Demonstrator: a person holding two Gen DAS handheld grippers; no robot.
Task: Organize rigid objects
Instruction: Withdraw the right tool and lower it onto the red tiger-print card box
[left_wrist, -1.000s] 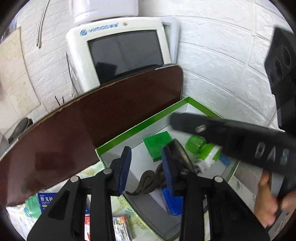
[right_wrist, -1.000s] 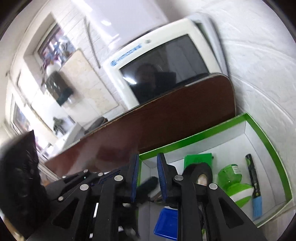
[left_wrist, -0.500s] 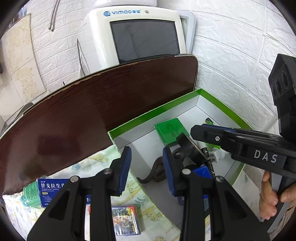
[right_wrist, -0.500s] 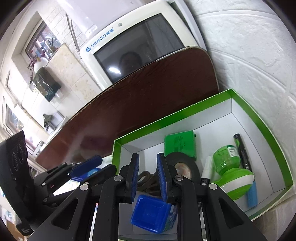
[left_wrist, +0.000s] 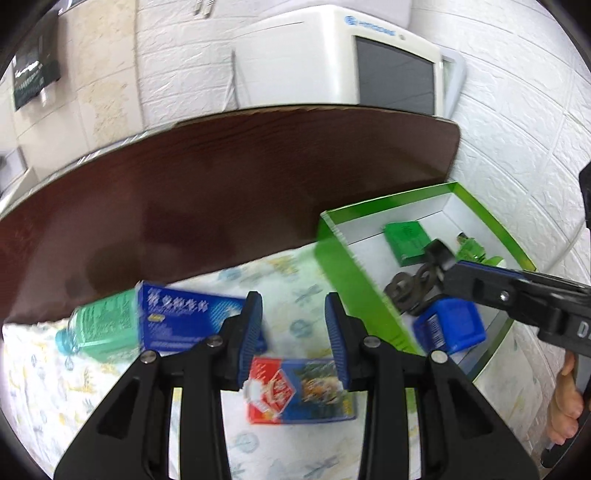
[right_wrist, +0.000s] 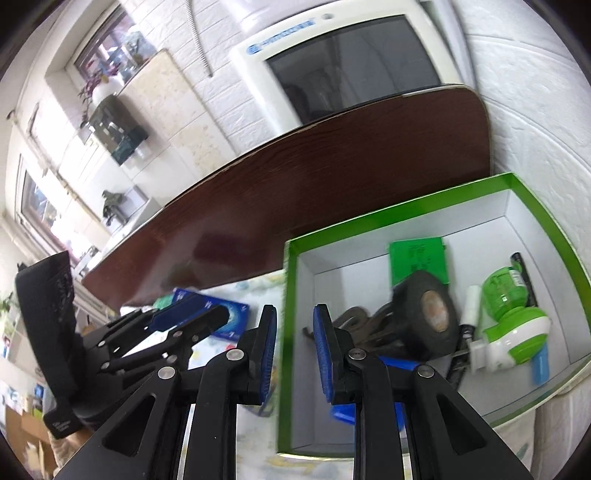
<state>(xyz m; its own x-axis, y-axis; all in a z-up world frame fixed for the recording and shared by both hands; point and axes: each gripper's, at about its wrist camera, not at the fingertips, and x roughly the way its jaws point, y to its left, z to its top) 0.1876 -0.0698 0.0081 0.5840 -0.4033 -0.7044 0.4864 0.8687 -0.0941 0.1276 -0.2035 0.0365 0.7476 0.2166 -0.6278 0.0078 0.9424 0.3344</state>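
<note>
A green-rimmed white box (right_wrist: 406, 212) holds a black tape roll (right_wrist: 424, 314), a green card (right_wrist: 417, 258), a green and white bottle (right_wrist: 517, 321), a dark coiled strap (right_wrist: 354, 321) and a blue container (left_wrist: 450, 328). My left gripper (left_wrist: 293, 328) is open and empty above a red and blue packet (left_wrist: 299, 391), left of the box (left_wrist: 354, 273). A blue medicine box (left_wrist: 184, 317) and a teal bottle (left_wrist: 103, 328) lie further left. My right gripper (right_wrist: 294, 350) is open and empty over the box's left wall.
A dark wooden board (left_wrist: 221, 184) leans behind the patterned cloth (left_wrist: 55, 387). A white monitor (right_wrist: 351, 62) stands behind it against the white brick wall (left_wrist: 524, 129). The left gripper also shows in the right wrist view (right_wrist: 177, 321).
My left gripper has swung left, away from the box, and now hangs over the red and blue packet. My right gripper has drawn back left to the box's left wall.
</note>
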